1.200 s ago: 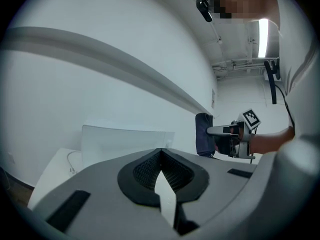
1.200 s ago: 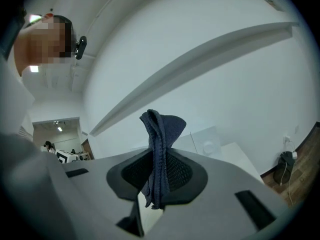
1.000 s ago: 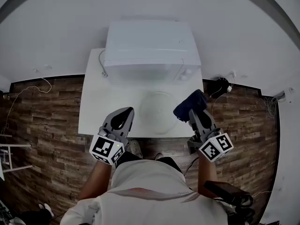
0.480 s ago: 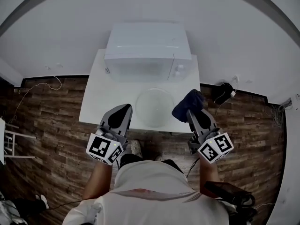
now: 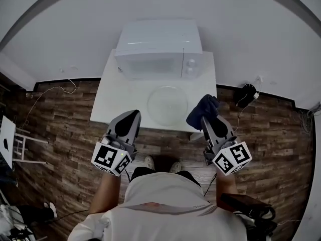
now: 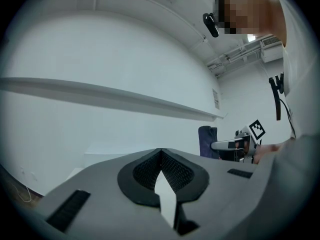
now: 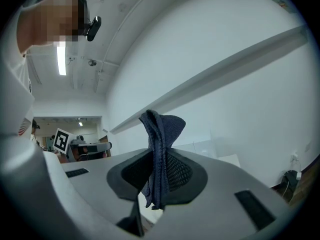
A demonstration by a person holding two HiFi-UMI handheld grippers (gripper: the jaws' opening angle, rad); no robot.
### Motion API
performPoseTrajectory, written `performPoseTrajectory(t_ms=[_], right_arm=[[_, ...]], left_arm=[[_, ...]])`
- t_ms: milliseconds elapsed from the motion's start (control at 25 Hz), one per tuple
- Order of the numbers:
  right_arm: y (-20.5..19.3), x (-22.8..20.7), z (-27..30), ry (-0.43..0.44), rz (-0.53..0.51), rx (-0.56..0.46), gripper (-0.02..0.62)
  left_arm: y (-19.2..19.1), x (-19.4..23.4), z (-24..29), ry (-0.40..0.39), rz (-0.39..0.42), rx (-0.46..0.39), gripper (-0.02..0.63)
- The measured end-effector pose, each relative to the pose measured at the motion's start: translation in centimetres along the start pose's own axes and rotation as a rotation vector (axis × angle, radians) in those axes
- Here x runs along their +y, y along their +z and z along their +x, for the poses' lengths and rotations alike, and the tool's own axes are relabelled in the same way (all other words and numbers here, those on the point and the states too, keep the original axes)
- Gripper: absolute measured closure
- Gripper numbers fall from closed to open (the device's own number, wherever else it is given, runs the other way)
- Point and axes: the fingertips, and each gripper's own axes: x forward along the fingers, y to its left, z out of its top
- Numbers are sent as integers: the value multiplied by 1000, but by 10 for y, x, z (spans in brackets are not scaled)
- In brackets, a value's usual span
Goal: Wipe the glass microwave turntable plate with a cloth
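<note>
The round glass turntable plate [image 5: 167, 102] lies flat on the white table [image 5: 120, 102], in front of the white microwave [image 5: 159, 46]. My right gripper [image 5: 206, 118] is shut on a dark blue cloth [image 5: 203, 108], which bunches above the table's front right corner, right of the plate. In the right gripper view the cloth [image 7: 160, 149] stands up folded between the jaws. My left gripper [image 5: 130, 117] hovers at the table's front edge, left of the plate. It is shut with nothing in it, the jaw tips meeting [image 6: 160, 154].
The microwave door is closed. Wooden floor [image 5: 65, 119] surrounds the table, with a cable [image 5: 50, 92] at the left and a dark object [image 5: 247, 92] by the wall at the right. A white wall rises behind the table.
Both grippers have drawn back from over the table to its front edge. The plate and microwave now sit farther from them. The cloth stays clamped in the right gripper.
</note>
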Motion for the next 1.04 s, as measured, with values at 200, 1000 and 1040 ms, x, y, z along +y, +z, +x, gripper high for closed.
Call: performPoseTrajectory(t_ms=[200,1000,1040], right_arm=[[8,11,-6,-14,-47,3,534],[2,67,17,-36,-92,35,534],[2,70,17,-37,-93,36,534]], left_arm=[[4,-5,-6,-21,-4,-26,595],[-5,37,-49,-39,-69,-34,595],[-4,38,-51,-39,-71,-35,595]])
